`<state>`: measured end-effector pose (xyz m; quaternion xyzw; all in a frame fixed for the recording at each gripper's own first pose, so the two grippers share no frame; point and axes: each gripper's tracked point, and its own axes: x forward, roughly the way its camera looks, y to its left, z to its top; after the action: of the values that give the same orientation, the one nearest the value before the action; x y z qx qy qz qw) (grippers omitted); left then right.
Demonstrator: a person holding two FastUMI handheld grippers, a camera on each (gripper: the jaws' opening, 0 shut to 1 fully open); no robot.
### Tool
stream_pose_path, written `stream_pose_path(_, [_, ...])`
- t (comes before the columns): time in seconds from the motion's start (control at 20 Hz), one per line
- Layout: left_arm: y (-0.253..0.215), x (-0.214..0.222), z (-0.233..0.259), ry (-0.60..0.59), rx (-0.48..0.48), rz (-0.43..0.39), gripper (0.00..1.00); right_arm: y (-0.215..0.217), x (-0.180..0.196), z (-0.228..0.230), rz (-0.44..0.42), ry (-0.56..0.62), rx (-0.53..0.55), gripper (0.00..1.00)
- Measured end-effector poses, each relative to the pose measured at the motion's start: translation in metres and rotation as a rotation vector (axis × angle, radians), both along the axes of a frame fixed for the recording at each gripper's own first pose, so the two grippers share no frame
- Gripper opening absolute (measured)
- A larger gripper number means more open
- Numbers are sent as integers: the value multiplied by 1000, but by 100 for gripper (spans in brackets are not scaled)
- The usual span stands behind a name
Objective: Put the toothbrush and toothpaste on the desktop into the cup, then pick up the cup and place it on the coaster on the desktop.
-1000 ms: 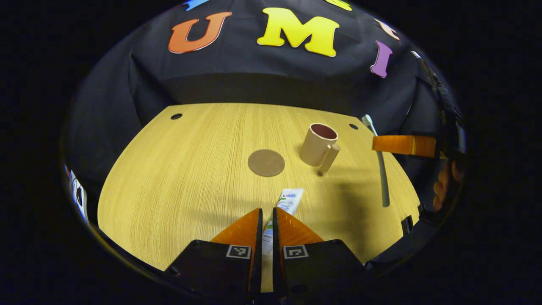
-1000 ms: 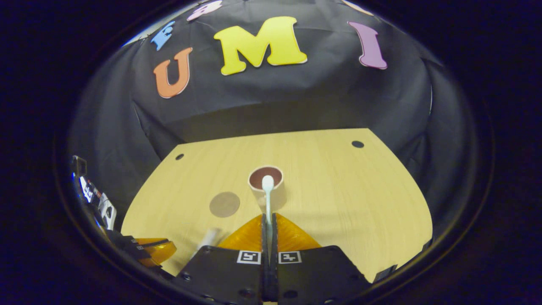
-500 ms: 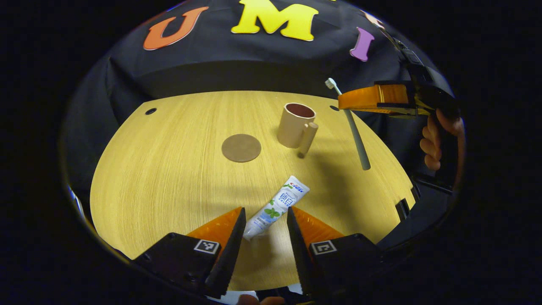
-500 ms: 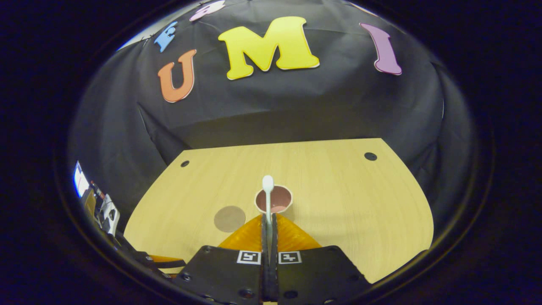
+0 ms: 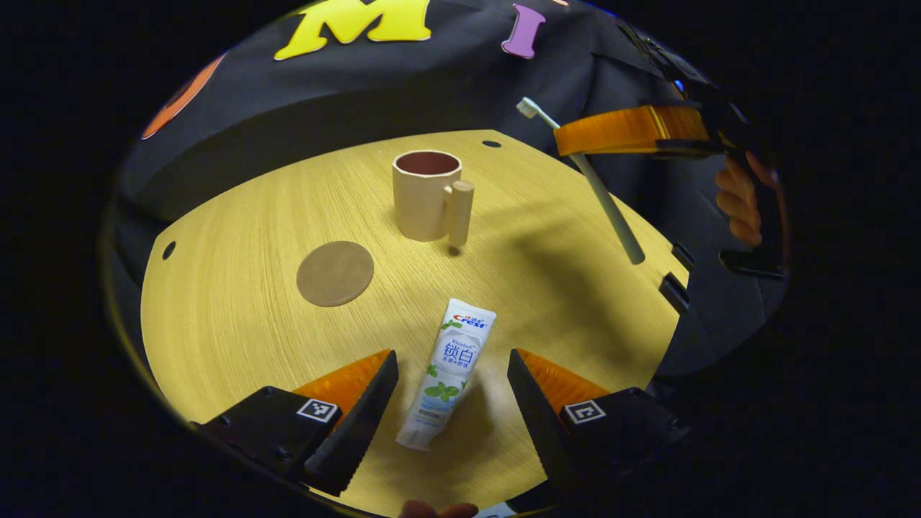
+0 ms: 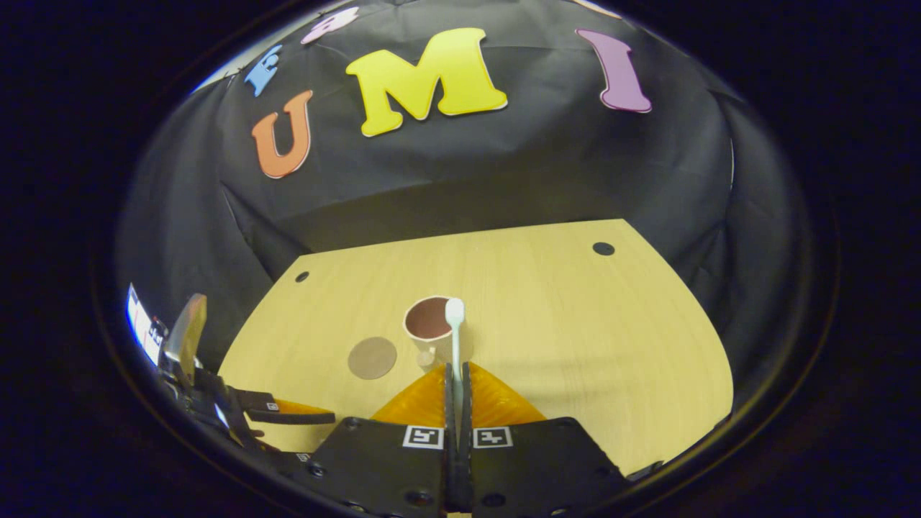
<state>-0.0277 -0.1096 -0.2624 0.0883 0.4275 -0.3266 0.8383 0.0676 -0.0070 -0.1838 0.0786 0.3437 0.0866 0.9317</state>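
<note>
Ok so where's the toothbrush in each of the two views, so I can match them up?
Left gripper view: the toothbrush hangs upper right, slanting above the table's right edge, pinched by the right claw.
Right gripper view: it rises from between that claw's fingers at bottom centre, its head over the cup's rim.
Shared landmark: the cup, with the round coaster to its left.

Both views high, forward-down, sharing cup [image 5: 426, 194] and coaster [image 5: 334, 273].

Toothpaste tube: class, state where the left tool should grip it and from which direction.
Grip the toothpaste tube across its middle, coming down from above. It lies flat on the desktop, lengthwise between the open left tool fingers, so they close on its long sides.
</note>
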Motion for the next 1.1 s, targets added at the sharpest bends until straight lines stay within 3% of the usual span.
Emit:
stream_pose_path(0.35, [-6,5,-29,54,76,-135,95,-13,-4,-6,-39,19,0,1])
stream_pose_path(0.65, [0,3,-43,90,132,-185,75,-14,-2,-3,-49,12,-6,0])
stream_pose_path(0.7, [0,4,-44,95,141,-193,77,-14,-2,-2,-52,12,-5,0])
stream_pose_path(0.8, [4,6,-44,86,167,-204,65,-11,-1,-2,-56,12,1,0])
stream_pose_path(0.85, [5,6,-45,82,177,-207,66,-10,-1,-3,-56,12,2,0])
stream_pose_path(0.9, [5,6,-43,81,185,-211,52,-9,-1,-3,-56,12,2,0])
stream_pose_path(1.0, [6,6,-43,81,195,-216,50,-9,-1,-2,-59,11,3,0])
stream_pose_path(1.05, [5,6,-44,82,195,-213,56,-9,0,-2,-62,10,5,0])
stream_pose_path(1.1, [5,5,-43,84,189,-206,47,-9,0,-1,-64,9,5,0])
